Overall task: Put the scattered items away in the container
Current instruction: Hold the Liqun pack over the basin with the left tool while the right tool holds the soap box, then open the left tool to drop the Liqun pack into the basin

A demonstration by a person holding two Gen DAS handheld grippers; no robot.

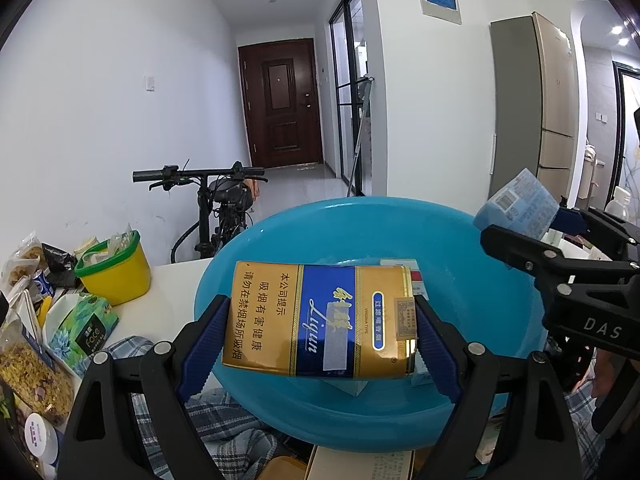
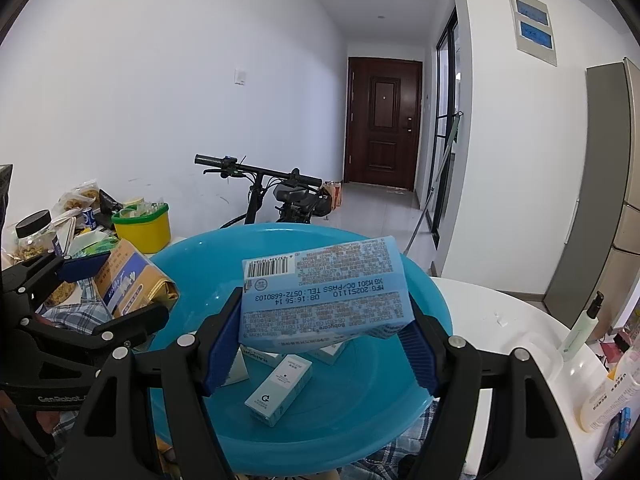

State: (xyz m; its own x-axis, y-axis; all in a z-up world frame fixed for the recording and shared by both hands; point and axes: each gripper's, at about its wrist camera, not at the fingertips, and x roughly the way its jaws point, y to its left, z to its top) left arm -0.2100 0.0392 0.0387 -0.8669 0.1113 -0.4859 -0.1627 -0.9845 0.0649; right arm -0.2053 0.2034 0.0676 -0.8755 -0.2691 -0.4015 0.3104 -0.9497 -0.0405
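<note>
Jaws: left gripper (image 1: 320, 320) clamps gold pack (image 1: 320, 320) | right gripper (image 2: 324, 340) clamps blue pack (image 2: 324, 300) — over basin (image 2: 360, 420)

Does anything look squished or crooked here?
Yes. The gold cigarette pack, held by the left hand-held gripper at the blue basin's edge, looks crumpled and dented at one end. The light blue packet in the right hand-held gripper is tilted.

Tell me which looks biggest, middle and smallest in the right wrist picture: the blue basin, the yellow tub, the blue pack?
1. Blue basin, by far the biggest.
2. Blue pack, held in the right tool, so being close may make it look bigger.
3. Yellow tub, smallest-looking, but it sits farther back.
</note>
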